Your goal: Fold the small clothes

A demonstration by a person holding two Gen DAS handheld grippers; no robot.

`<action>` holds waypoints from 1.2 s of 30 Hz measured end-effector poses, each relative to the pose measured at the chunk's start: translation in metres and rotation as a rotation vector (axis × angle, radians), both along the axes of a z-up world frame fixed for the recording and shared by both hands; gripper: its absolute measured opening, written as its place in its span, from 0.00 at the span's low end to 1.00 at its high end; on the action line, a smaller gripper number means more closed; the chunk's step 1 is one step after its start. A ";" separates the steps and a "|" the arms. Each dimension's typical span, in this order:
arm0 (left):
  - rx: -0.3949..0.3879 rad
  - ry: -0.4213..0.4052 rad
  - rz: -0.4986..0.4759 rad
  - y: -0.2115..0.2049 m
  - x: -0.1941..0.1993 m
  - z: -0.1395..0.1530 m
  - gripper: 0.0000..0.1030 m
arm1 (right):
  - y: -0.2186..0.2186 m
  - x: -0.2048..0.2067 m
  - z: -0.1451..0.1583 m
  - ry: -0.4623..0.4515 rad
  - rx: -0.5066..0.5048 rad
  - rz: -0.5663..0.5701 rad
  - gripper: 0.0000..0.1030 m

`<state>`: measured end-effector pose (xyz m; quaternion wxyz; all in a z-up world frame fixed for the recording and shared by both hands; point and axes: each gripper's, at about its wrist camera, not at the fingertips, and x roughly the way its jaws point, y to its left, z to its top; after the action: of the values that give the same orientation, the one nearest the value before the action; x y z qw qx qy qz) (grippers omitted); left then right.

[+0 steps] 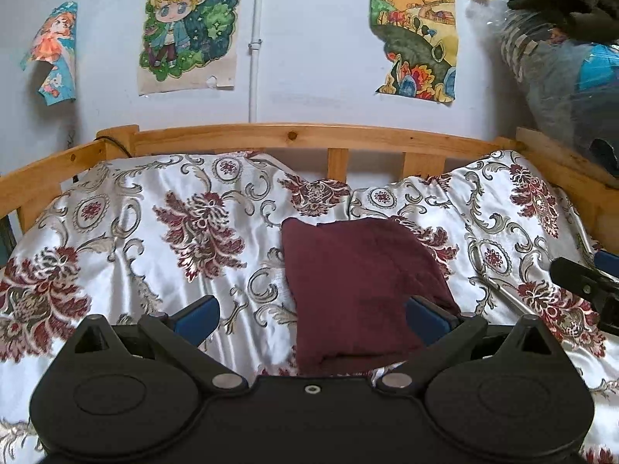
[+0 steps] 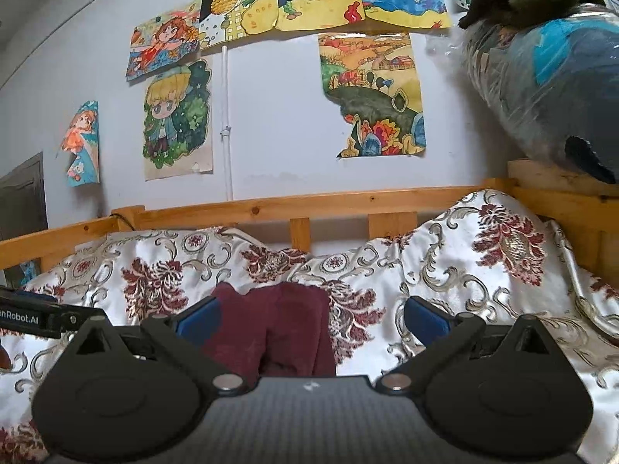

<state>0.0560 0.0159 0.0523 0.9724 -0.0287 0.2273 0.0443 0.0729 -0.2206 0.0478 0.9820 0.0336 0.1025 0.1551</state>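
Observation:
A dark maroon garment (image 1: pixel 356 290) lies folded on the floral satin bedspread (image 1: pixel 154 232). My left gripper (image 1: pixel 311 319) is open and empty, with its blue fingers (image 1: pixel 197 315) spread just above the garment's near edge. My right gripper (image 2: pixel 313 319) is open and empty too. The garment (image 2: pixel 278 324) lies between its blue fingers (image 2: pixel 425 323), toward the left one. The right gripper's body shows at the right edge of the left wrist view (image 1: pixel 588 282). The left gripper's body shows at the left edge of the right wrist view (image 2: pixel 42 317).
A wooden bed rail (image 1: pixel 294 137) runs along the far side, with the wall and posters (image 1: pixel 189 23) behind it. A plastic-wrapped bundle (image 1: pixel 568 69) with dark cloth on top sits at the right end of the bed. The bedspread bulges up at the back right (image 2: pixel 499 247).

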 end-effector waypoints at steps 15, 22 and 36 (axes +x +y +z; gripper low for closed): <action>-0.027 0.036 0.012 0.008 -0.030 -0.037 0.99 | 0.001 -0.065 -0.015 0.013 -0.038 -0.075 1.00; 0.051 0.035 0.001 0.000 -0.037 -0.044 0.99 | 0.009 -0.059 -0.026 0.049 -0.053 -0.058 1.00; 0.010 0.057 0.012 0.004 -0.036 -0.046 0.99 | 0.012 -0.058 -0.030 0.067 -0.054 -0.053 1.00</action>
<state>0.0198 0.0197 0.0059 0.9654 -0.0237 0.2545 0.0522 0.0146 -0.2086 0.0182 0.9823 0.0149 0.1385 0.1252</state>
